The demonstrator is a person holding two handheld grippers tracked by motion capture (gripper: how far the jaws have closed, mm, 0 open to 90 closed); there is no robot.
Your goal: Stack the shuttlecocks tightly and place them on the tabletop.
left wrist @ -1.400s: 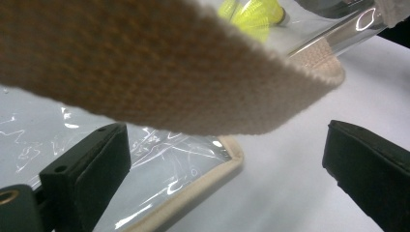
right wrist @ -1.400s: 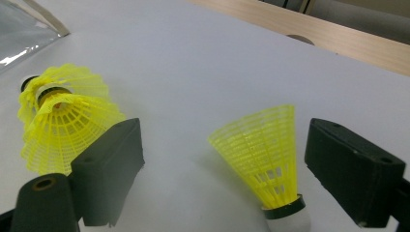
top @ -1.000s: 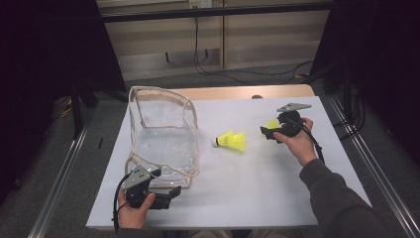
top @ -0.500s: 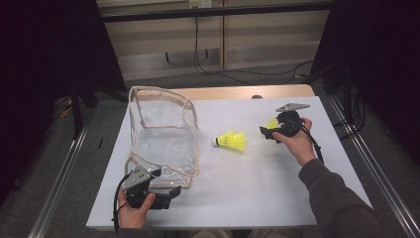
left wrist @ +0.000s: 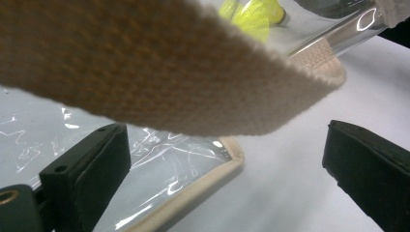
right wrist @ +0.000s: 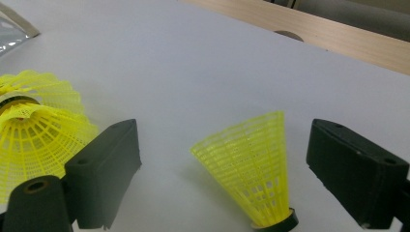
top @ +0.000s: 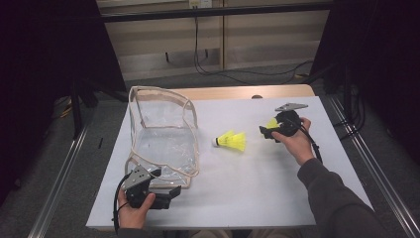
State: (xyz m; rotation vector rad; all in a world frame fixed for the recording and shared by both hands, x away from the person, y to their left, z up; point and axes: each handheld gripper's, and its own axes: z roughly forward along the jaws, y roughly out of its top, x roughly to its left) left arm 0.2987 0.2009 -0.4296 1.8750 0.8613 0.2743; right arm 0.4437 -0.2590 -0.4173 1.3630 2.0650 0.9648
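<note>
Right gripper [right wrist: 222,159] held with jaws apart around a yellow shuttlecock [right wrist: 254,169] lying on the table [top: 277,198], untouched. Left gripper [left wrist: 227,164] likewise open beside the clear pouch [top: 163,144]. Risk judged: light mesh skirt crushed or knocked aside by off-centre closing.

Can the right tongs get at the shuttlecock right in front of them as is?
Probably yes. The right tongs stand open with the shuttlecock lying between the jaws on bare white table; nothing blocks it. A second shuttlecock lies off to one side, outside the jaws.
</note>
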